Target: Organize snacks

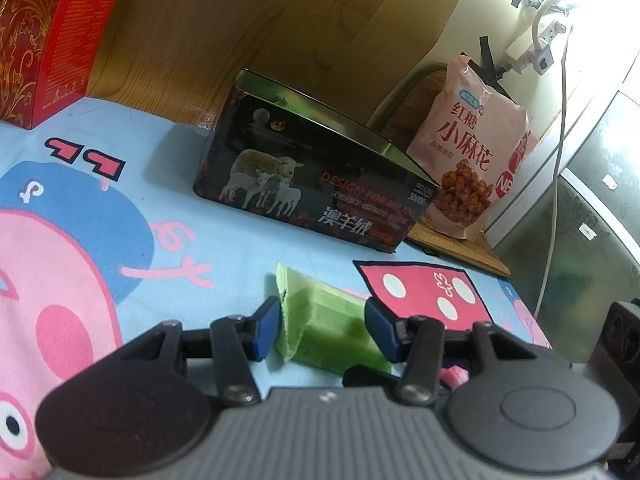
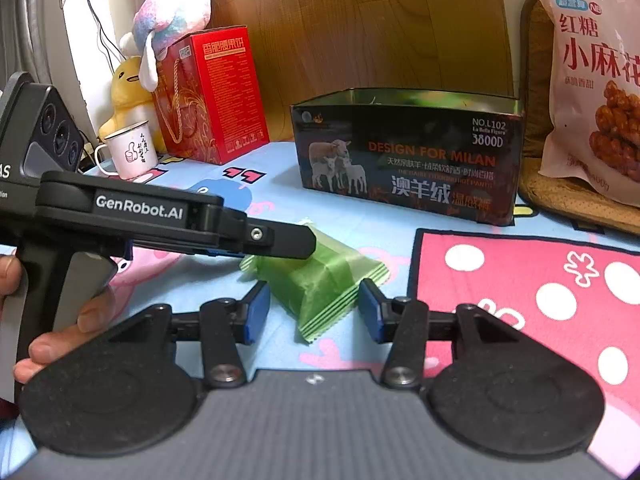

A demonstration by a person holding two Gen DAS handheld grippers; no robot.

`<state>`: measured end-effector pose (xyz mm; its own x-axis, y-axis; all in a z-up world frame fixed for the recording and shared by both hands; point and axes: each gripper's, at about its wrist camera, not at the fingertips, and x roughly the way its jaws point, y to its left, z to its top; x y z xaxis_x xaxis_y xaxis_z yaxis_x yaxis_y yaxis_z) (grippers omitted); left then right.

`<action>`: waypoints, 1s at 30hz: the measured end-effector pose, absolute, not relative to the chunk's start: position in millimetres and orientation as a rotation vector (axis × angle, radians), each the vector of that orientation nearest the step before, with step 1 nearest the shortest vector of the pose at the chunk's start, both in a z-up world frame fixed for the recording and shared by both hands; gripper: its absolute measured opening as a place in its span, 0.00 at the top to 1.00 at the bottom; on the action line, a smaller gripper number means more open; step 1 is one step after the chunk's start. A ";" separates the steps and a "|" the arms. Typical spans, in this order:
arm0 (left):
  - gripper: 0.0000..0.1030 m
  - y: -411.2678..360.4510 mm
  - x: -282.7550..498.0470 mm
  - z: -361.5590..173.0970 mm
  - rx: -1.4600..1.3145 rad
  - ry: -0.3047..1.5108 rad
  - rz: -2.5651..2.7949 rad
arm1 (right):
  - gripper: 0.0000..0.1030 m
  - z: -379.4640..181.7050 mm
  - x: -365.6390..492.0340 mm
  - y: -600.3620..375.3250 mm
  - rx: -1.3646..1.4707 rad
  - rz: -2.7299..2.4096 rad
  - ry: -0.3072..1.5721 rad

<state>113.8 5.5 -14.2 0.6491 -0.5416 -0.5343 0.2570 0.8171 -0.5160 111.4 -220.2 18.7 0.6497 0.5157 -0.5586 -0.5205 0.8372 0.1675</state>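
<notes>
A green wrapped snack (image 1: 324, 320) lies on the cartoon-printed cloth (image 1: 224, 248). My left gripper (image 1: 325, 328) is open, its blue pads on either side of the snack. In the right wrist view the same snack (image 2: 320, 280) lies between the blue pads of my open right gripper (image 2: 314, 310), and the left gripper (image 2: 276, 240) reaches in from the left over the snack's far end. An open dark tin box with sheep on it (image 1: 316, 176) stands behind the snack; it also shows in the right wrist view (image 2: 412, 160).
A pink bag of twisted dough snacks (image 1: 468, 152) leans behind the tin on the right, also in the right wrist view (image 2: 596, 88). A red gift box (image 2: 212, 96), plush toys (image 2: 172, 20) and a white enamel mug (image 2: 130, 152) stand at the back left.
</notes>
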 end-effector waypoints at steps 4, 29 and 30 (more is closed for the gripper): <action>0.53 5.0 113.5 -14.2 -0.419 0.733 -0.469 | 0.50 18.8 111.8 -220.7 -0.013 0.590 0.631; 0.54 3.4 112.4 -14.5 -0.409 0.728 -0.468 | 0.56 16.5 102.3 -198.7 -0.192 0.535 0.589; 0.54 3.4 112.3 -14.5 -0.409 0.728 -0.468 | 0.56 16.4 102.0 -198.4 -0.195 0.534 0.587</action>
